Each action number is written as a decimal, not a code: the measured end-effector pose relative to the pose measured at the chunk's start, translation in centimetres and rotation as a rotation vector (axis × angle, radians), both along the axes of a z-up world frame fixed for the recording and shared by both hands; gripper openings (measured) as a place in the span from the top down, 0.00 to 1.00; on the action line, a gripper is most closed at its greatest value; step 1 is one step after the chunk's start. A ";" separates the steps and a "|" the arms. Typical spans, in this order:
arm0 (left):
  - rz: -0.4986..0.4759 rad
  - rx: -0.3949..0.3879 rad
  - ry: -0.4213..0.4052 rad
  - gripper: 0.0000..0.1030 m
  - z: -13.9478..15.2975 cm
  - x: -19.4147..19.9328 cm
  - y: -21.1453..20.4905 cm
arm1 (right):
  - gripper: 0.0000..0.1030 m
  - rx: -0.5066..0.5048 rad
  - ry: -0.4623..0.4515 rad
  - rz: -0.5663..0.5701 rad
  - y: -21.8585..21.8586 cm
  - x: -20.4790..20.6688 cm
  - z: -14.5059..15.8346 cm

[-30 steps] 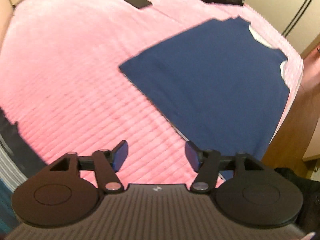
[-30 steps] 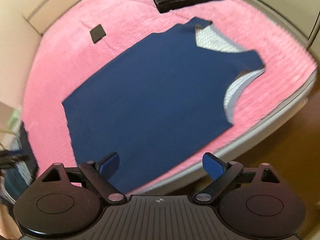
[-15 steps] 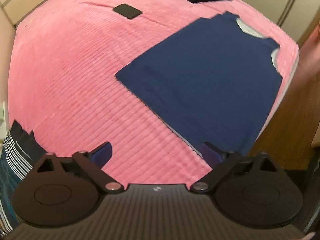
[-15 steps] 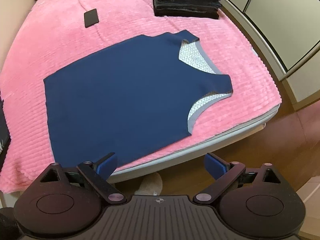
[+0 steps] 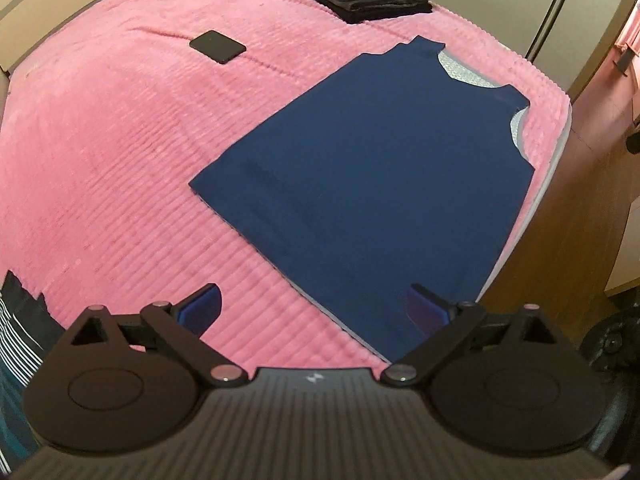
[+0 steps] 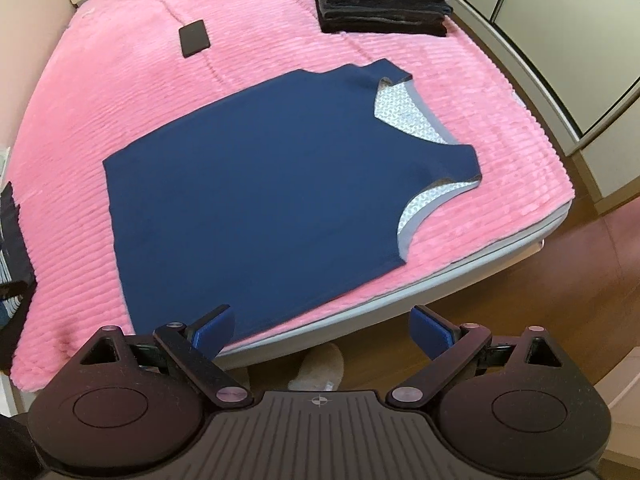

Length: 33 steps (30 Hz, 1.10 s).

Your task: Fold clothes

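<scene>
We are over a bed covered with a pink ribbed plush blanket, its grey mattress edge running along a wooden floor, with pale cupboard doors beyond. Spread flat on the blanket near that edge lies the thing we are working on: a navy sleeveless top, smooth and unwrinkled, roughly rectangular, with a scooped neck and armholes trimmed in grey and showing a pale patterned lining. Its hem points toward the left side of the bed, its shoulders toward the right.

We judge the top is laid out but not yet folded, so the first fold is the step in hand. The next move calls for bringing both tools down to the near long edge or corners, pinching thin fabric cleanly off the soft pile, and carrying it over evenly.

At the far end stands a neat stack of dark folded clothes. A striped garment lies at the left edge. A small flat black phone-like slab rests on the blanket.

Our left gripper hangs above the hem corner with jaws spread wide and empty; our right gripper hangs over the bed's edge, equally wide, holding nothing.
</scene>
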State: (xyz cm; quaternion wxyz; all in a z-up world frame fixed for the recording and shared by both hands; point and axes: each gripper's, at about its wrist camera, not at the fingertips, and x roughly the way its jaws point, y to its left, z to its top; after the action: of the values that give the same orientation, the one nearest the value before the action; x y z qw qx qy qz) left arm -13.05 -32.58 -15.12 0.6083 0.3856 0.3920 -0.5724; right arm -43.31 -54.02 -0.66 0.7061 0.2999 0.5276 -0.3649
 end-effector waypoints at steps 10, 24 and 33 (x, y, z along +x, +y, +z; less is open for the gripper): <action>-0.020 0.004 -0.007 0.06 -0.2 0.5 -0.6 | 0.07 0.021 0.007 -0.010 0.7 0.1 -1.0; -0.045 0.032 0.003 0.06 -1.0 0.0 -0.4 | 0.07 0.065 0.020 0.005 1.5 0.3 -2.2; -0.045 0.067 0.010 0.06 -1.9 -0.2 0.6 | 0.07 0.098 0.044 0.026 2.4 0.7 -3.7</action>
State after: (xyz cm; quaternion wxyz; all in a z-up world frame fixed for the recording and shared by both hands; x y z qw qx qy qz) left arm -13.22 -31.96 -17.04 0.5802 0.4115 0.4050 -0.5744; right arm -42.65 -51.64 -4.34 0.6835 0.3189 0.5641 -0.3360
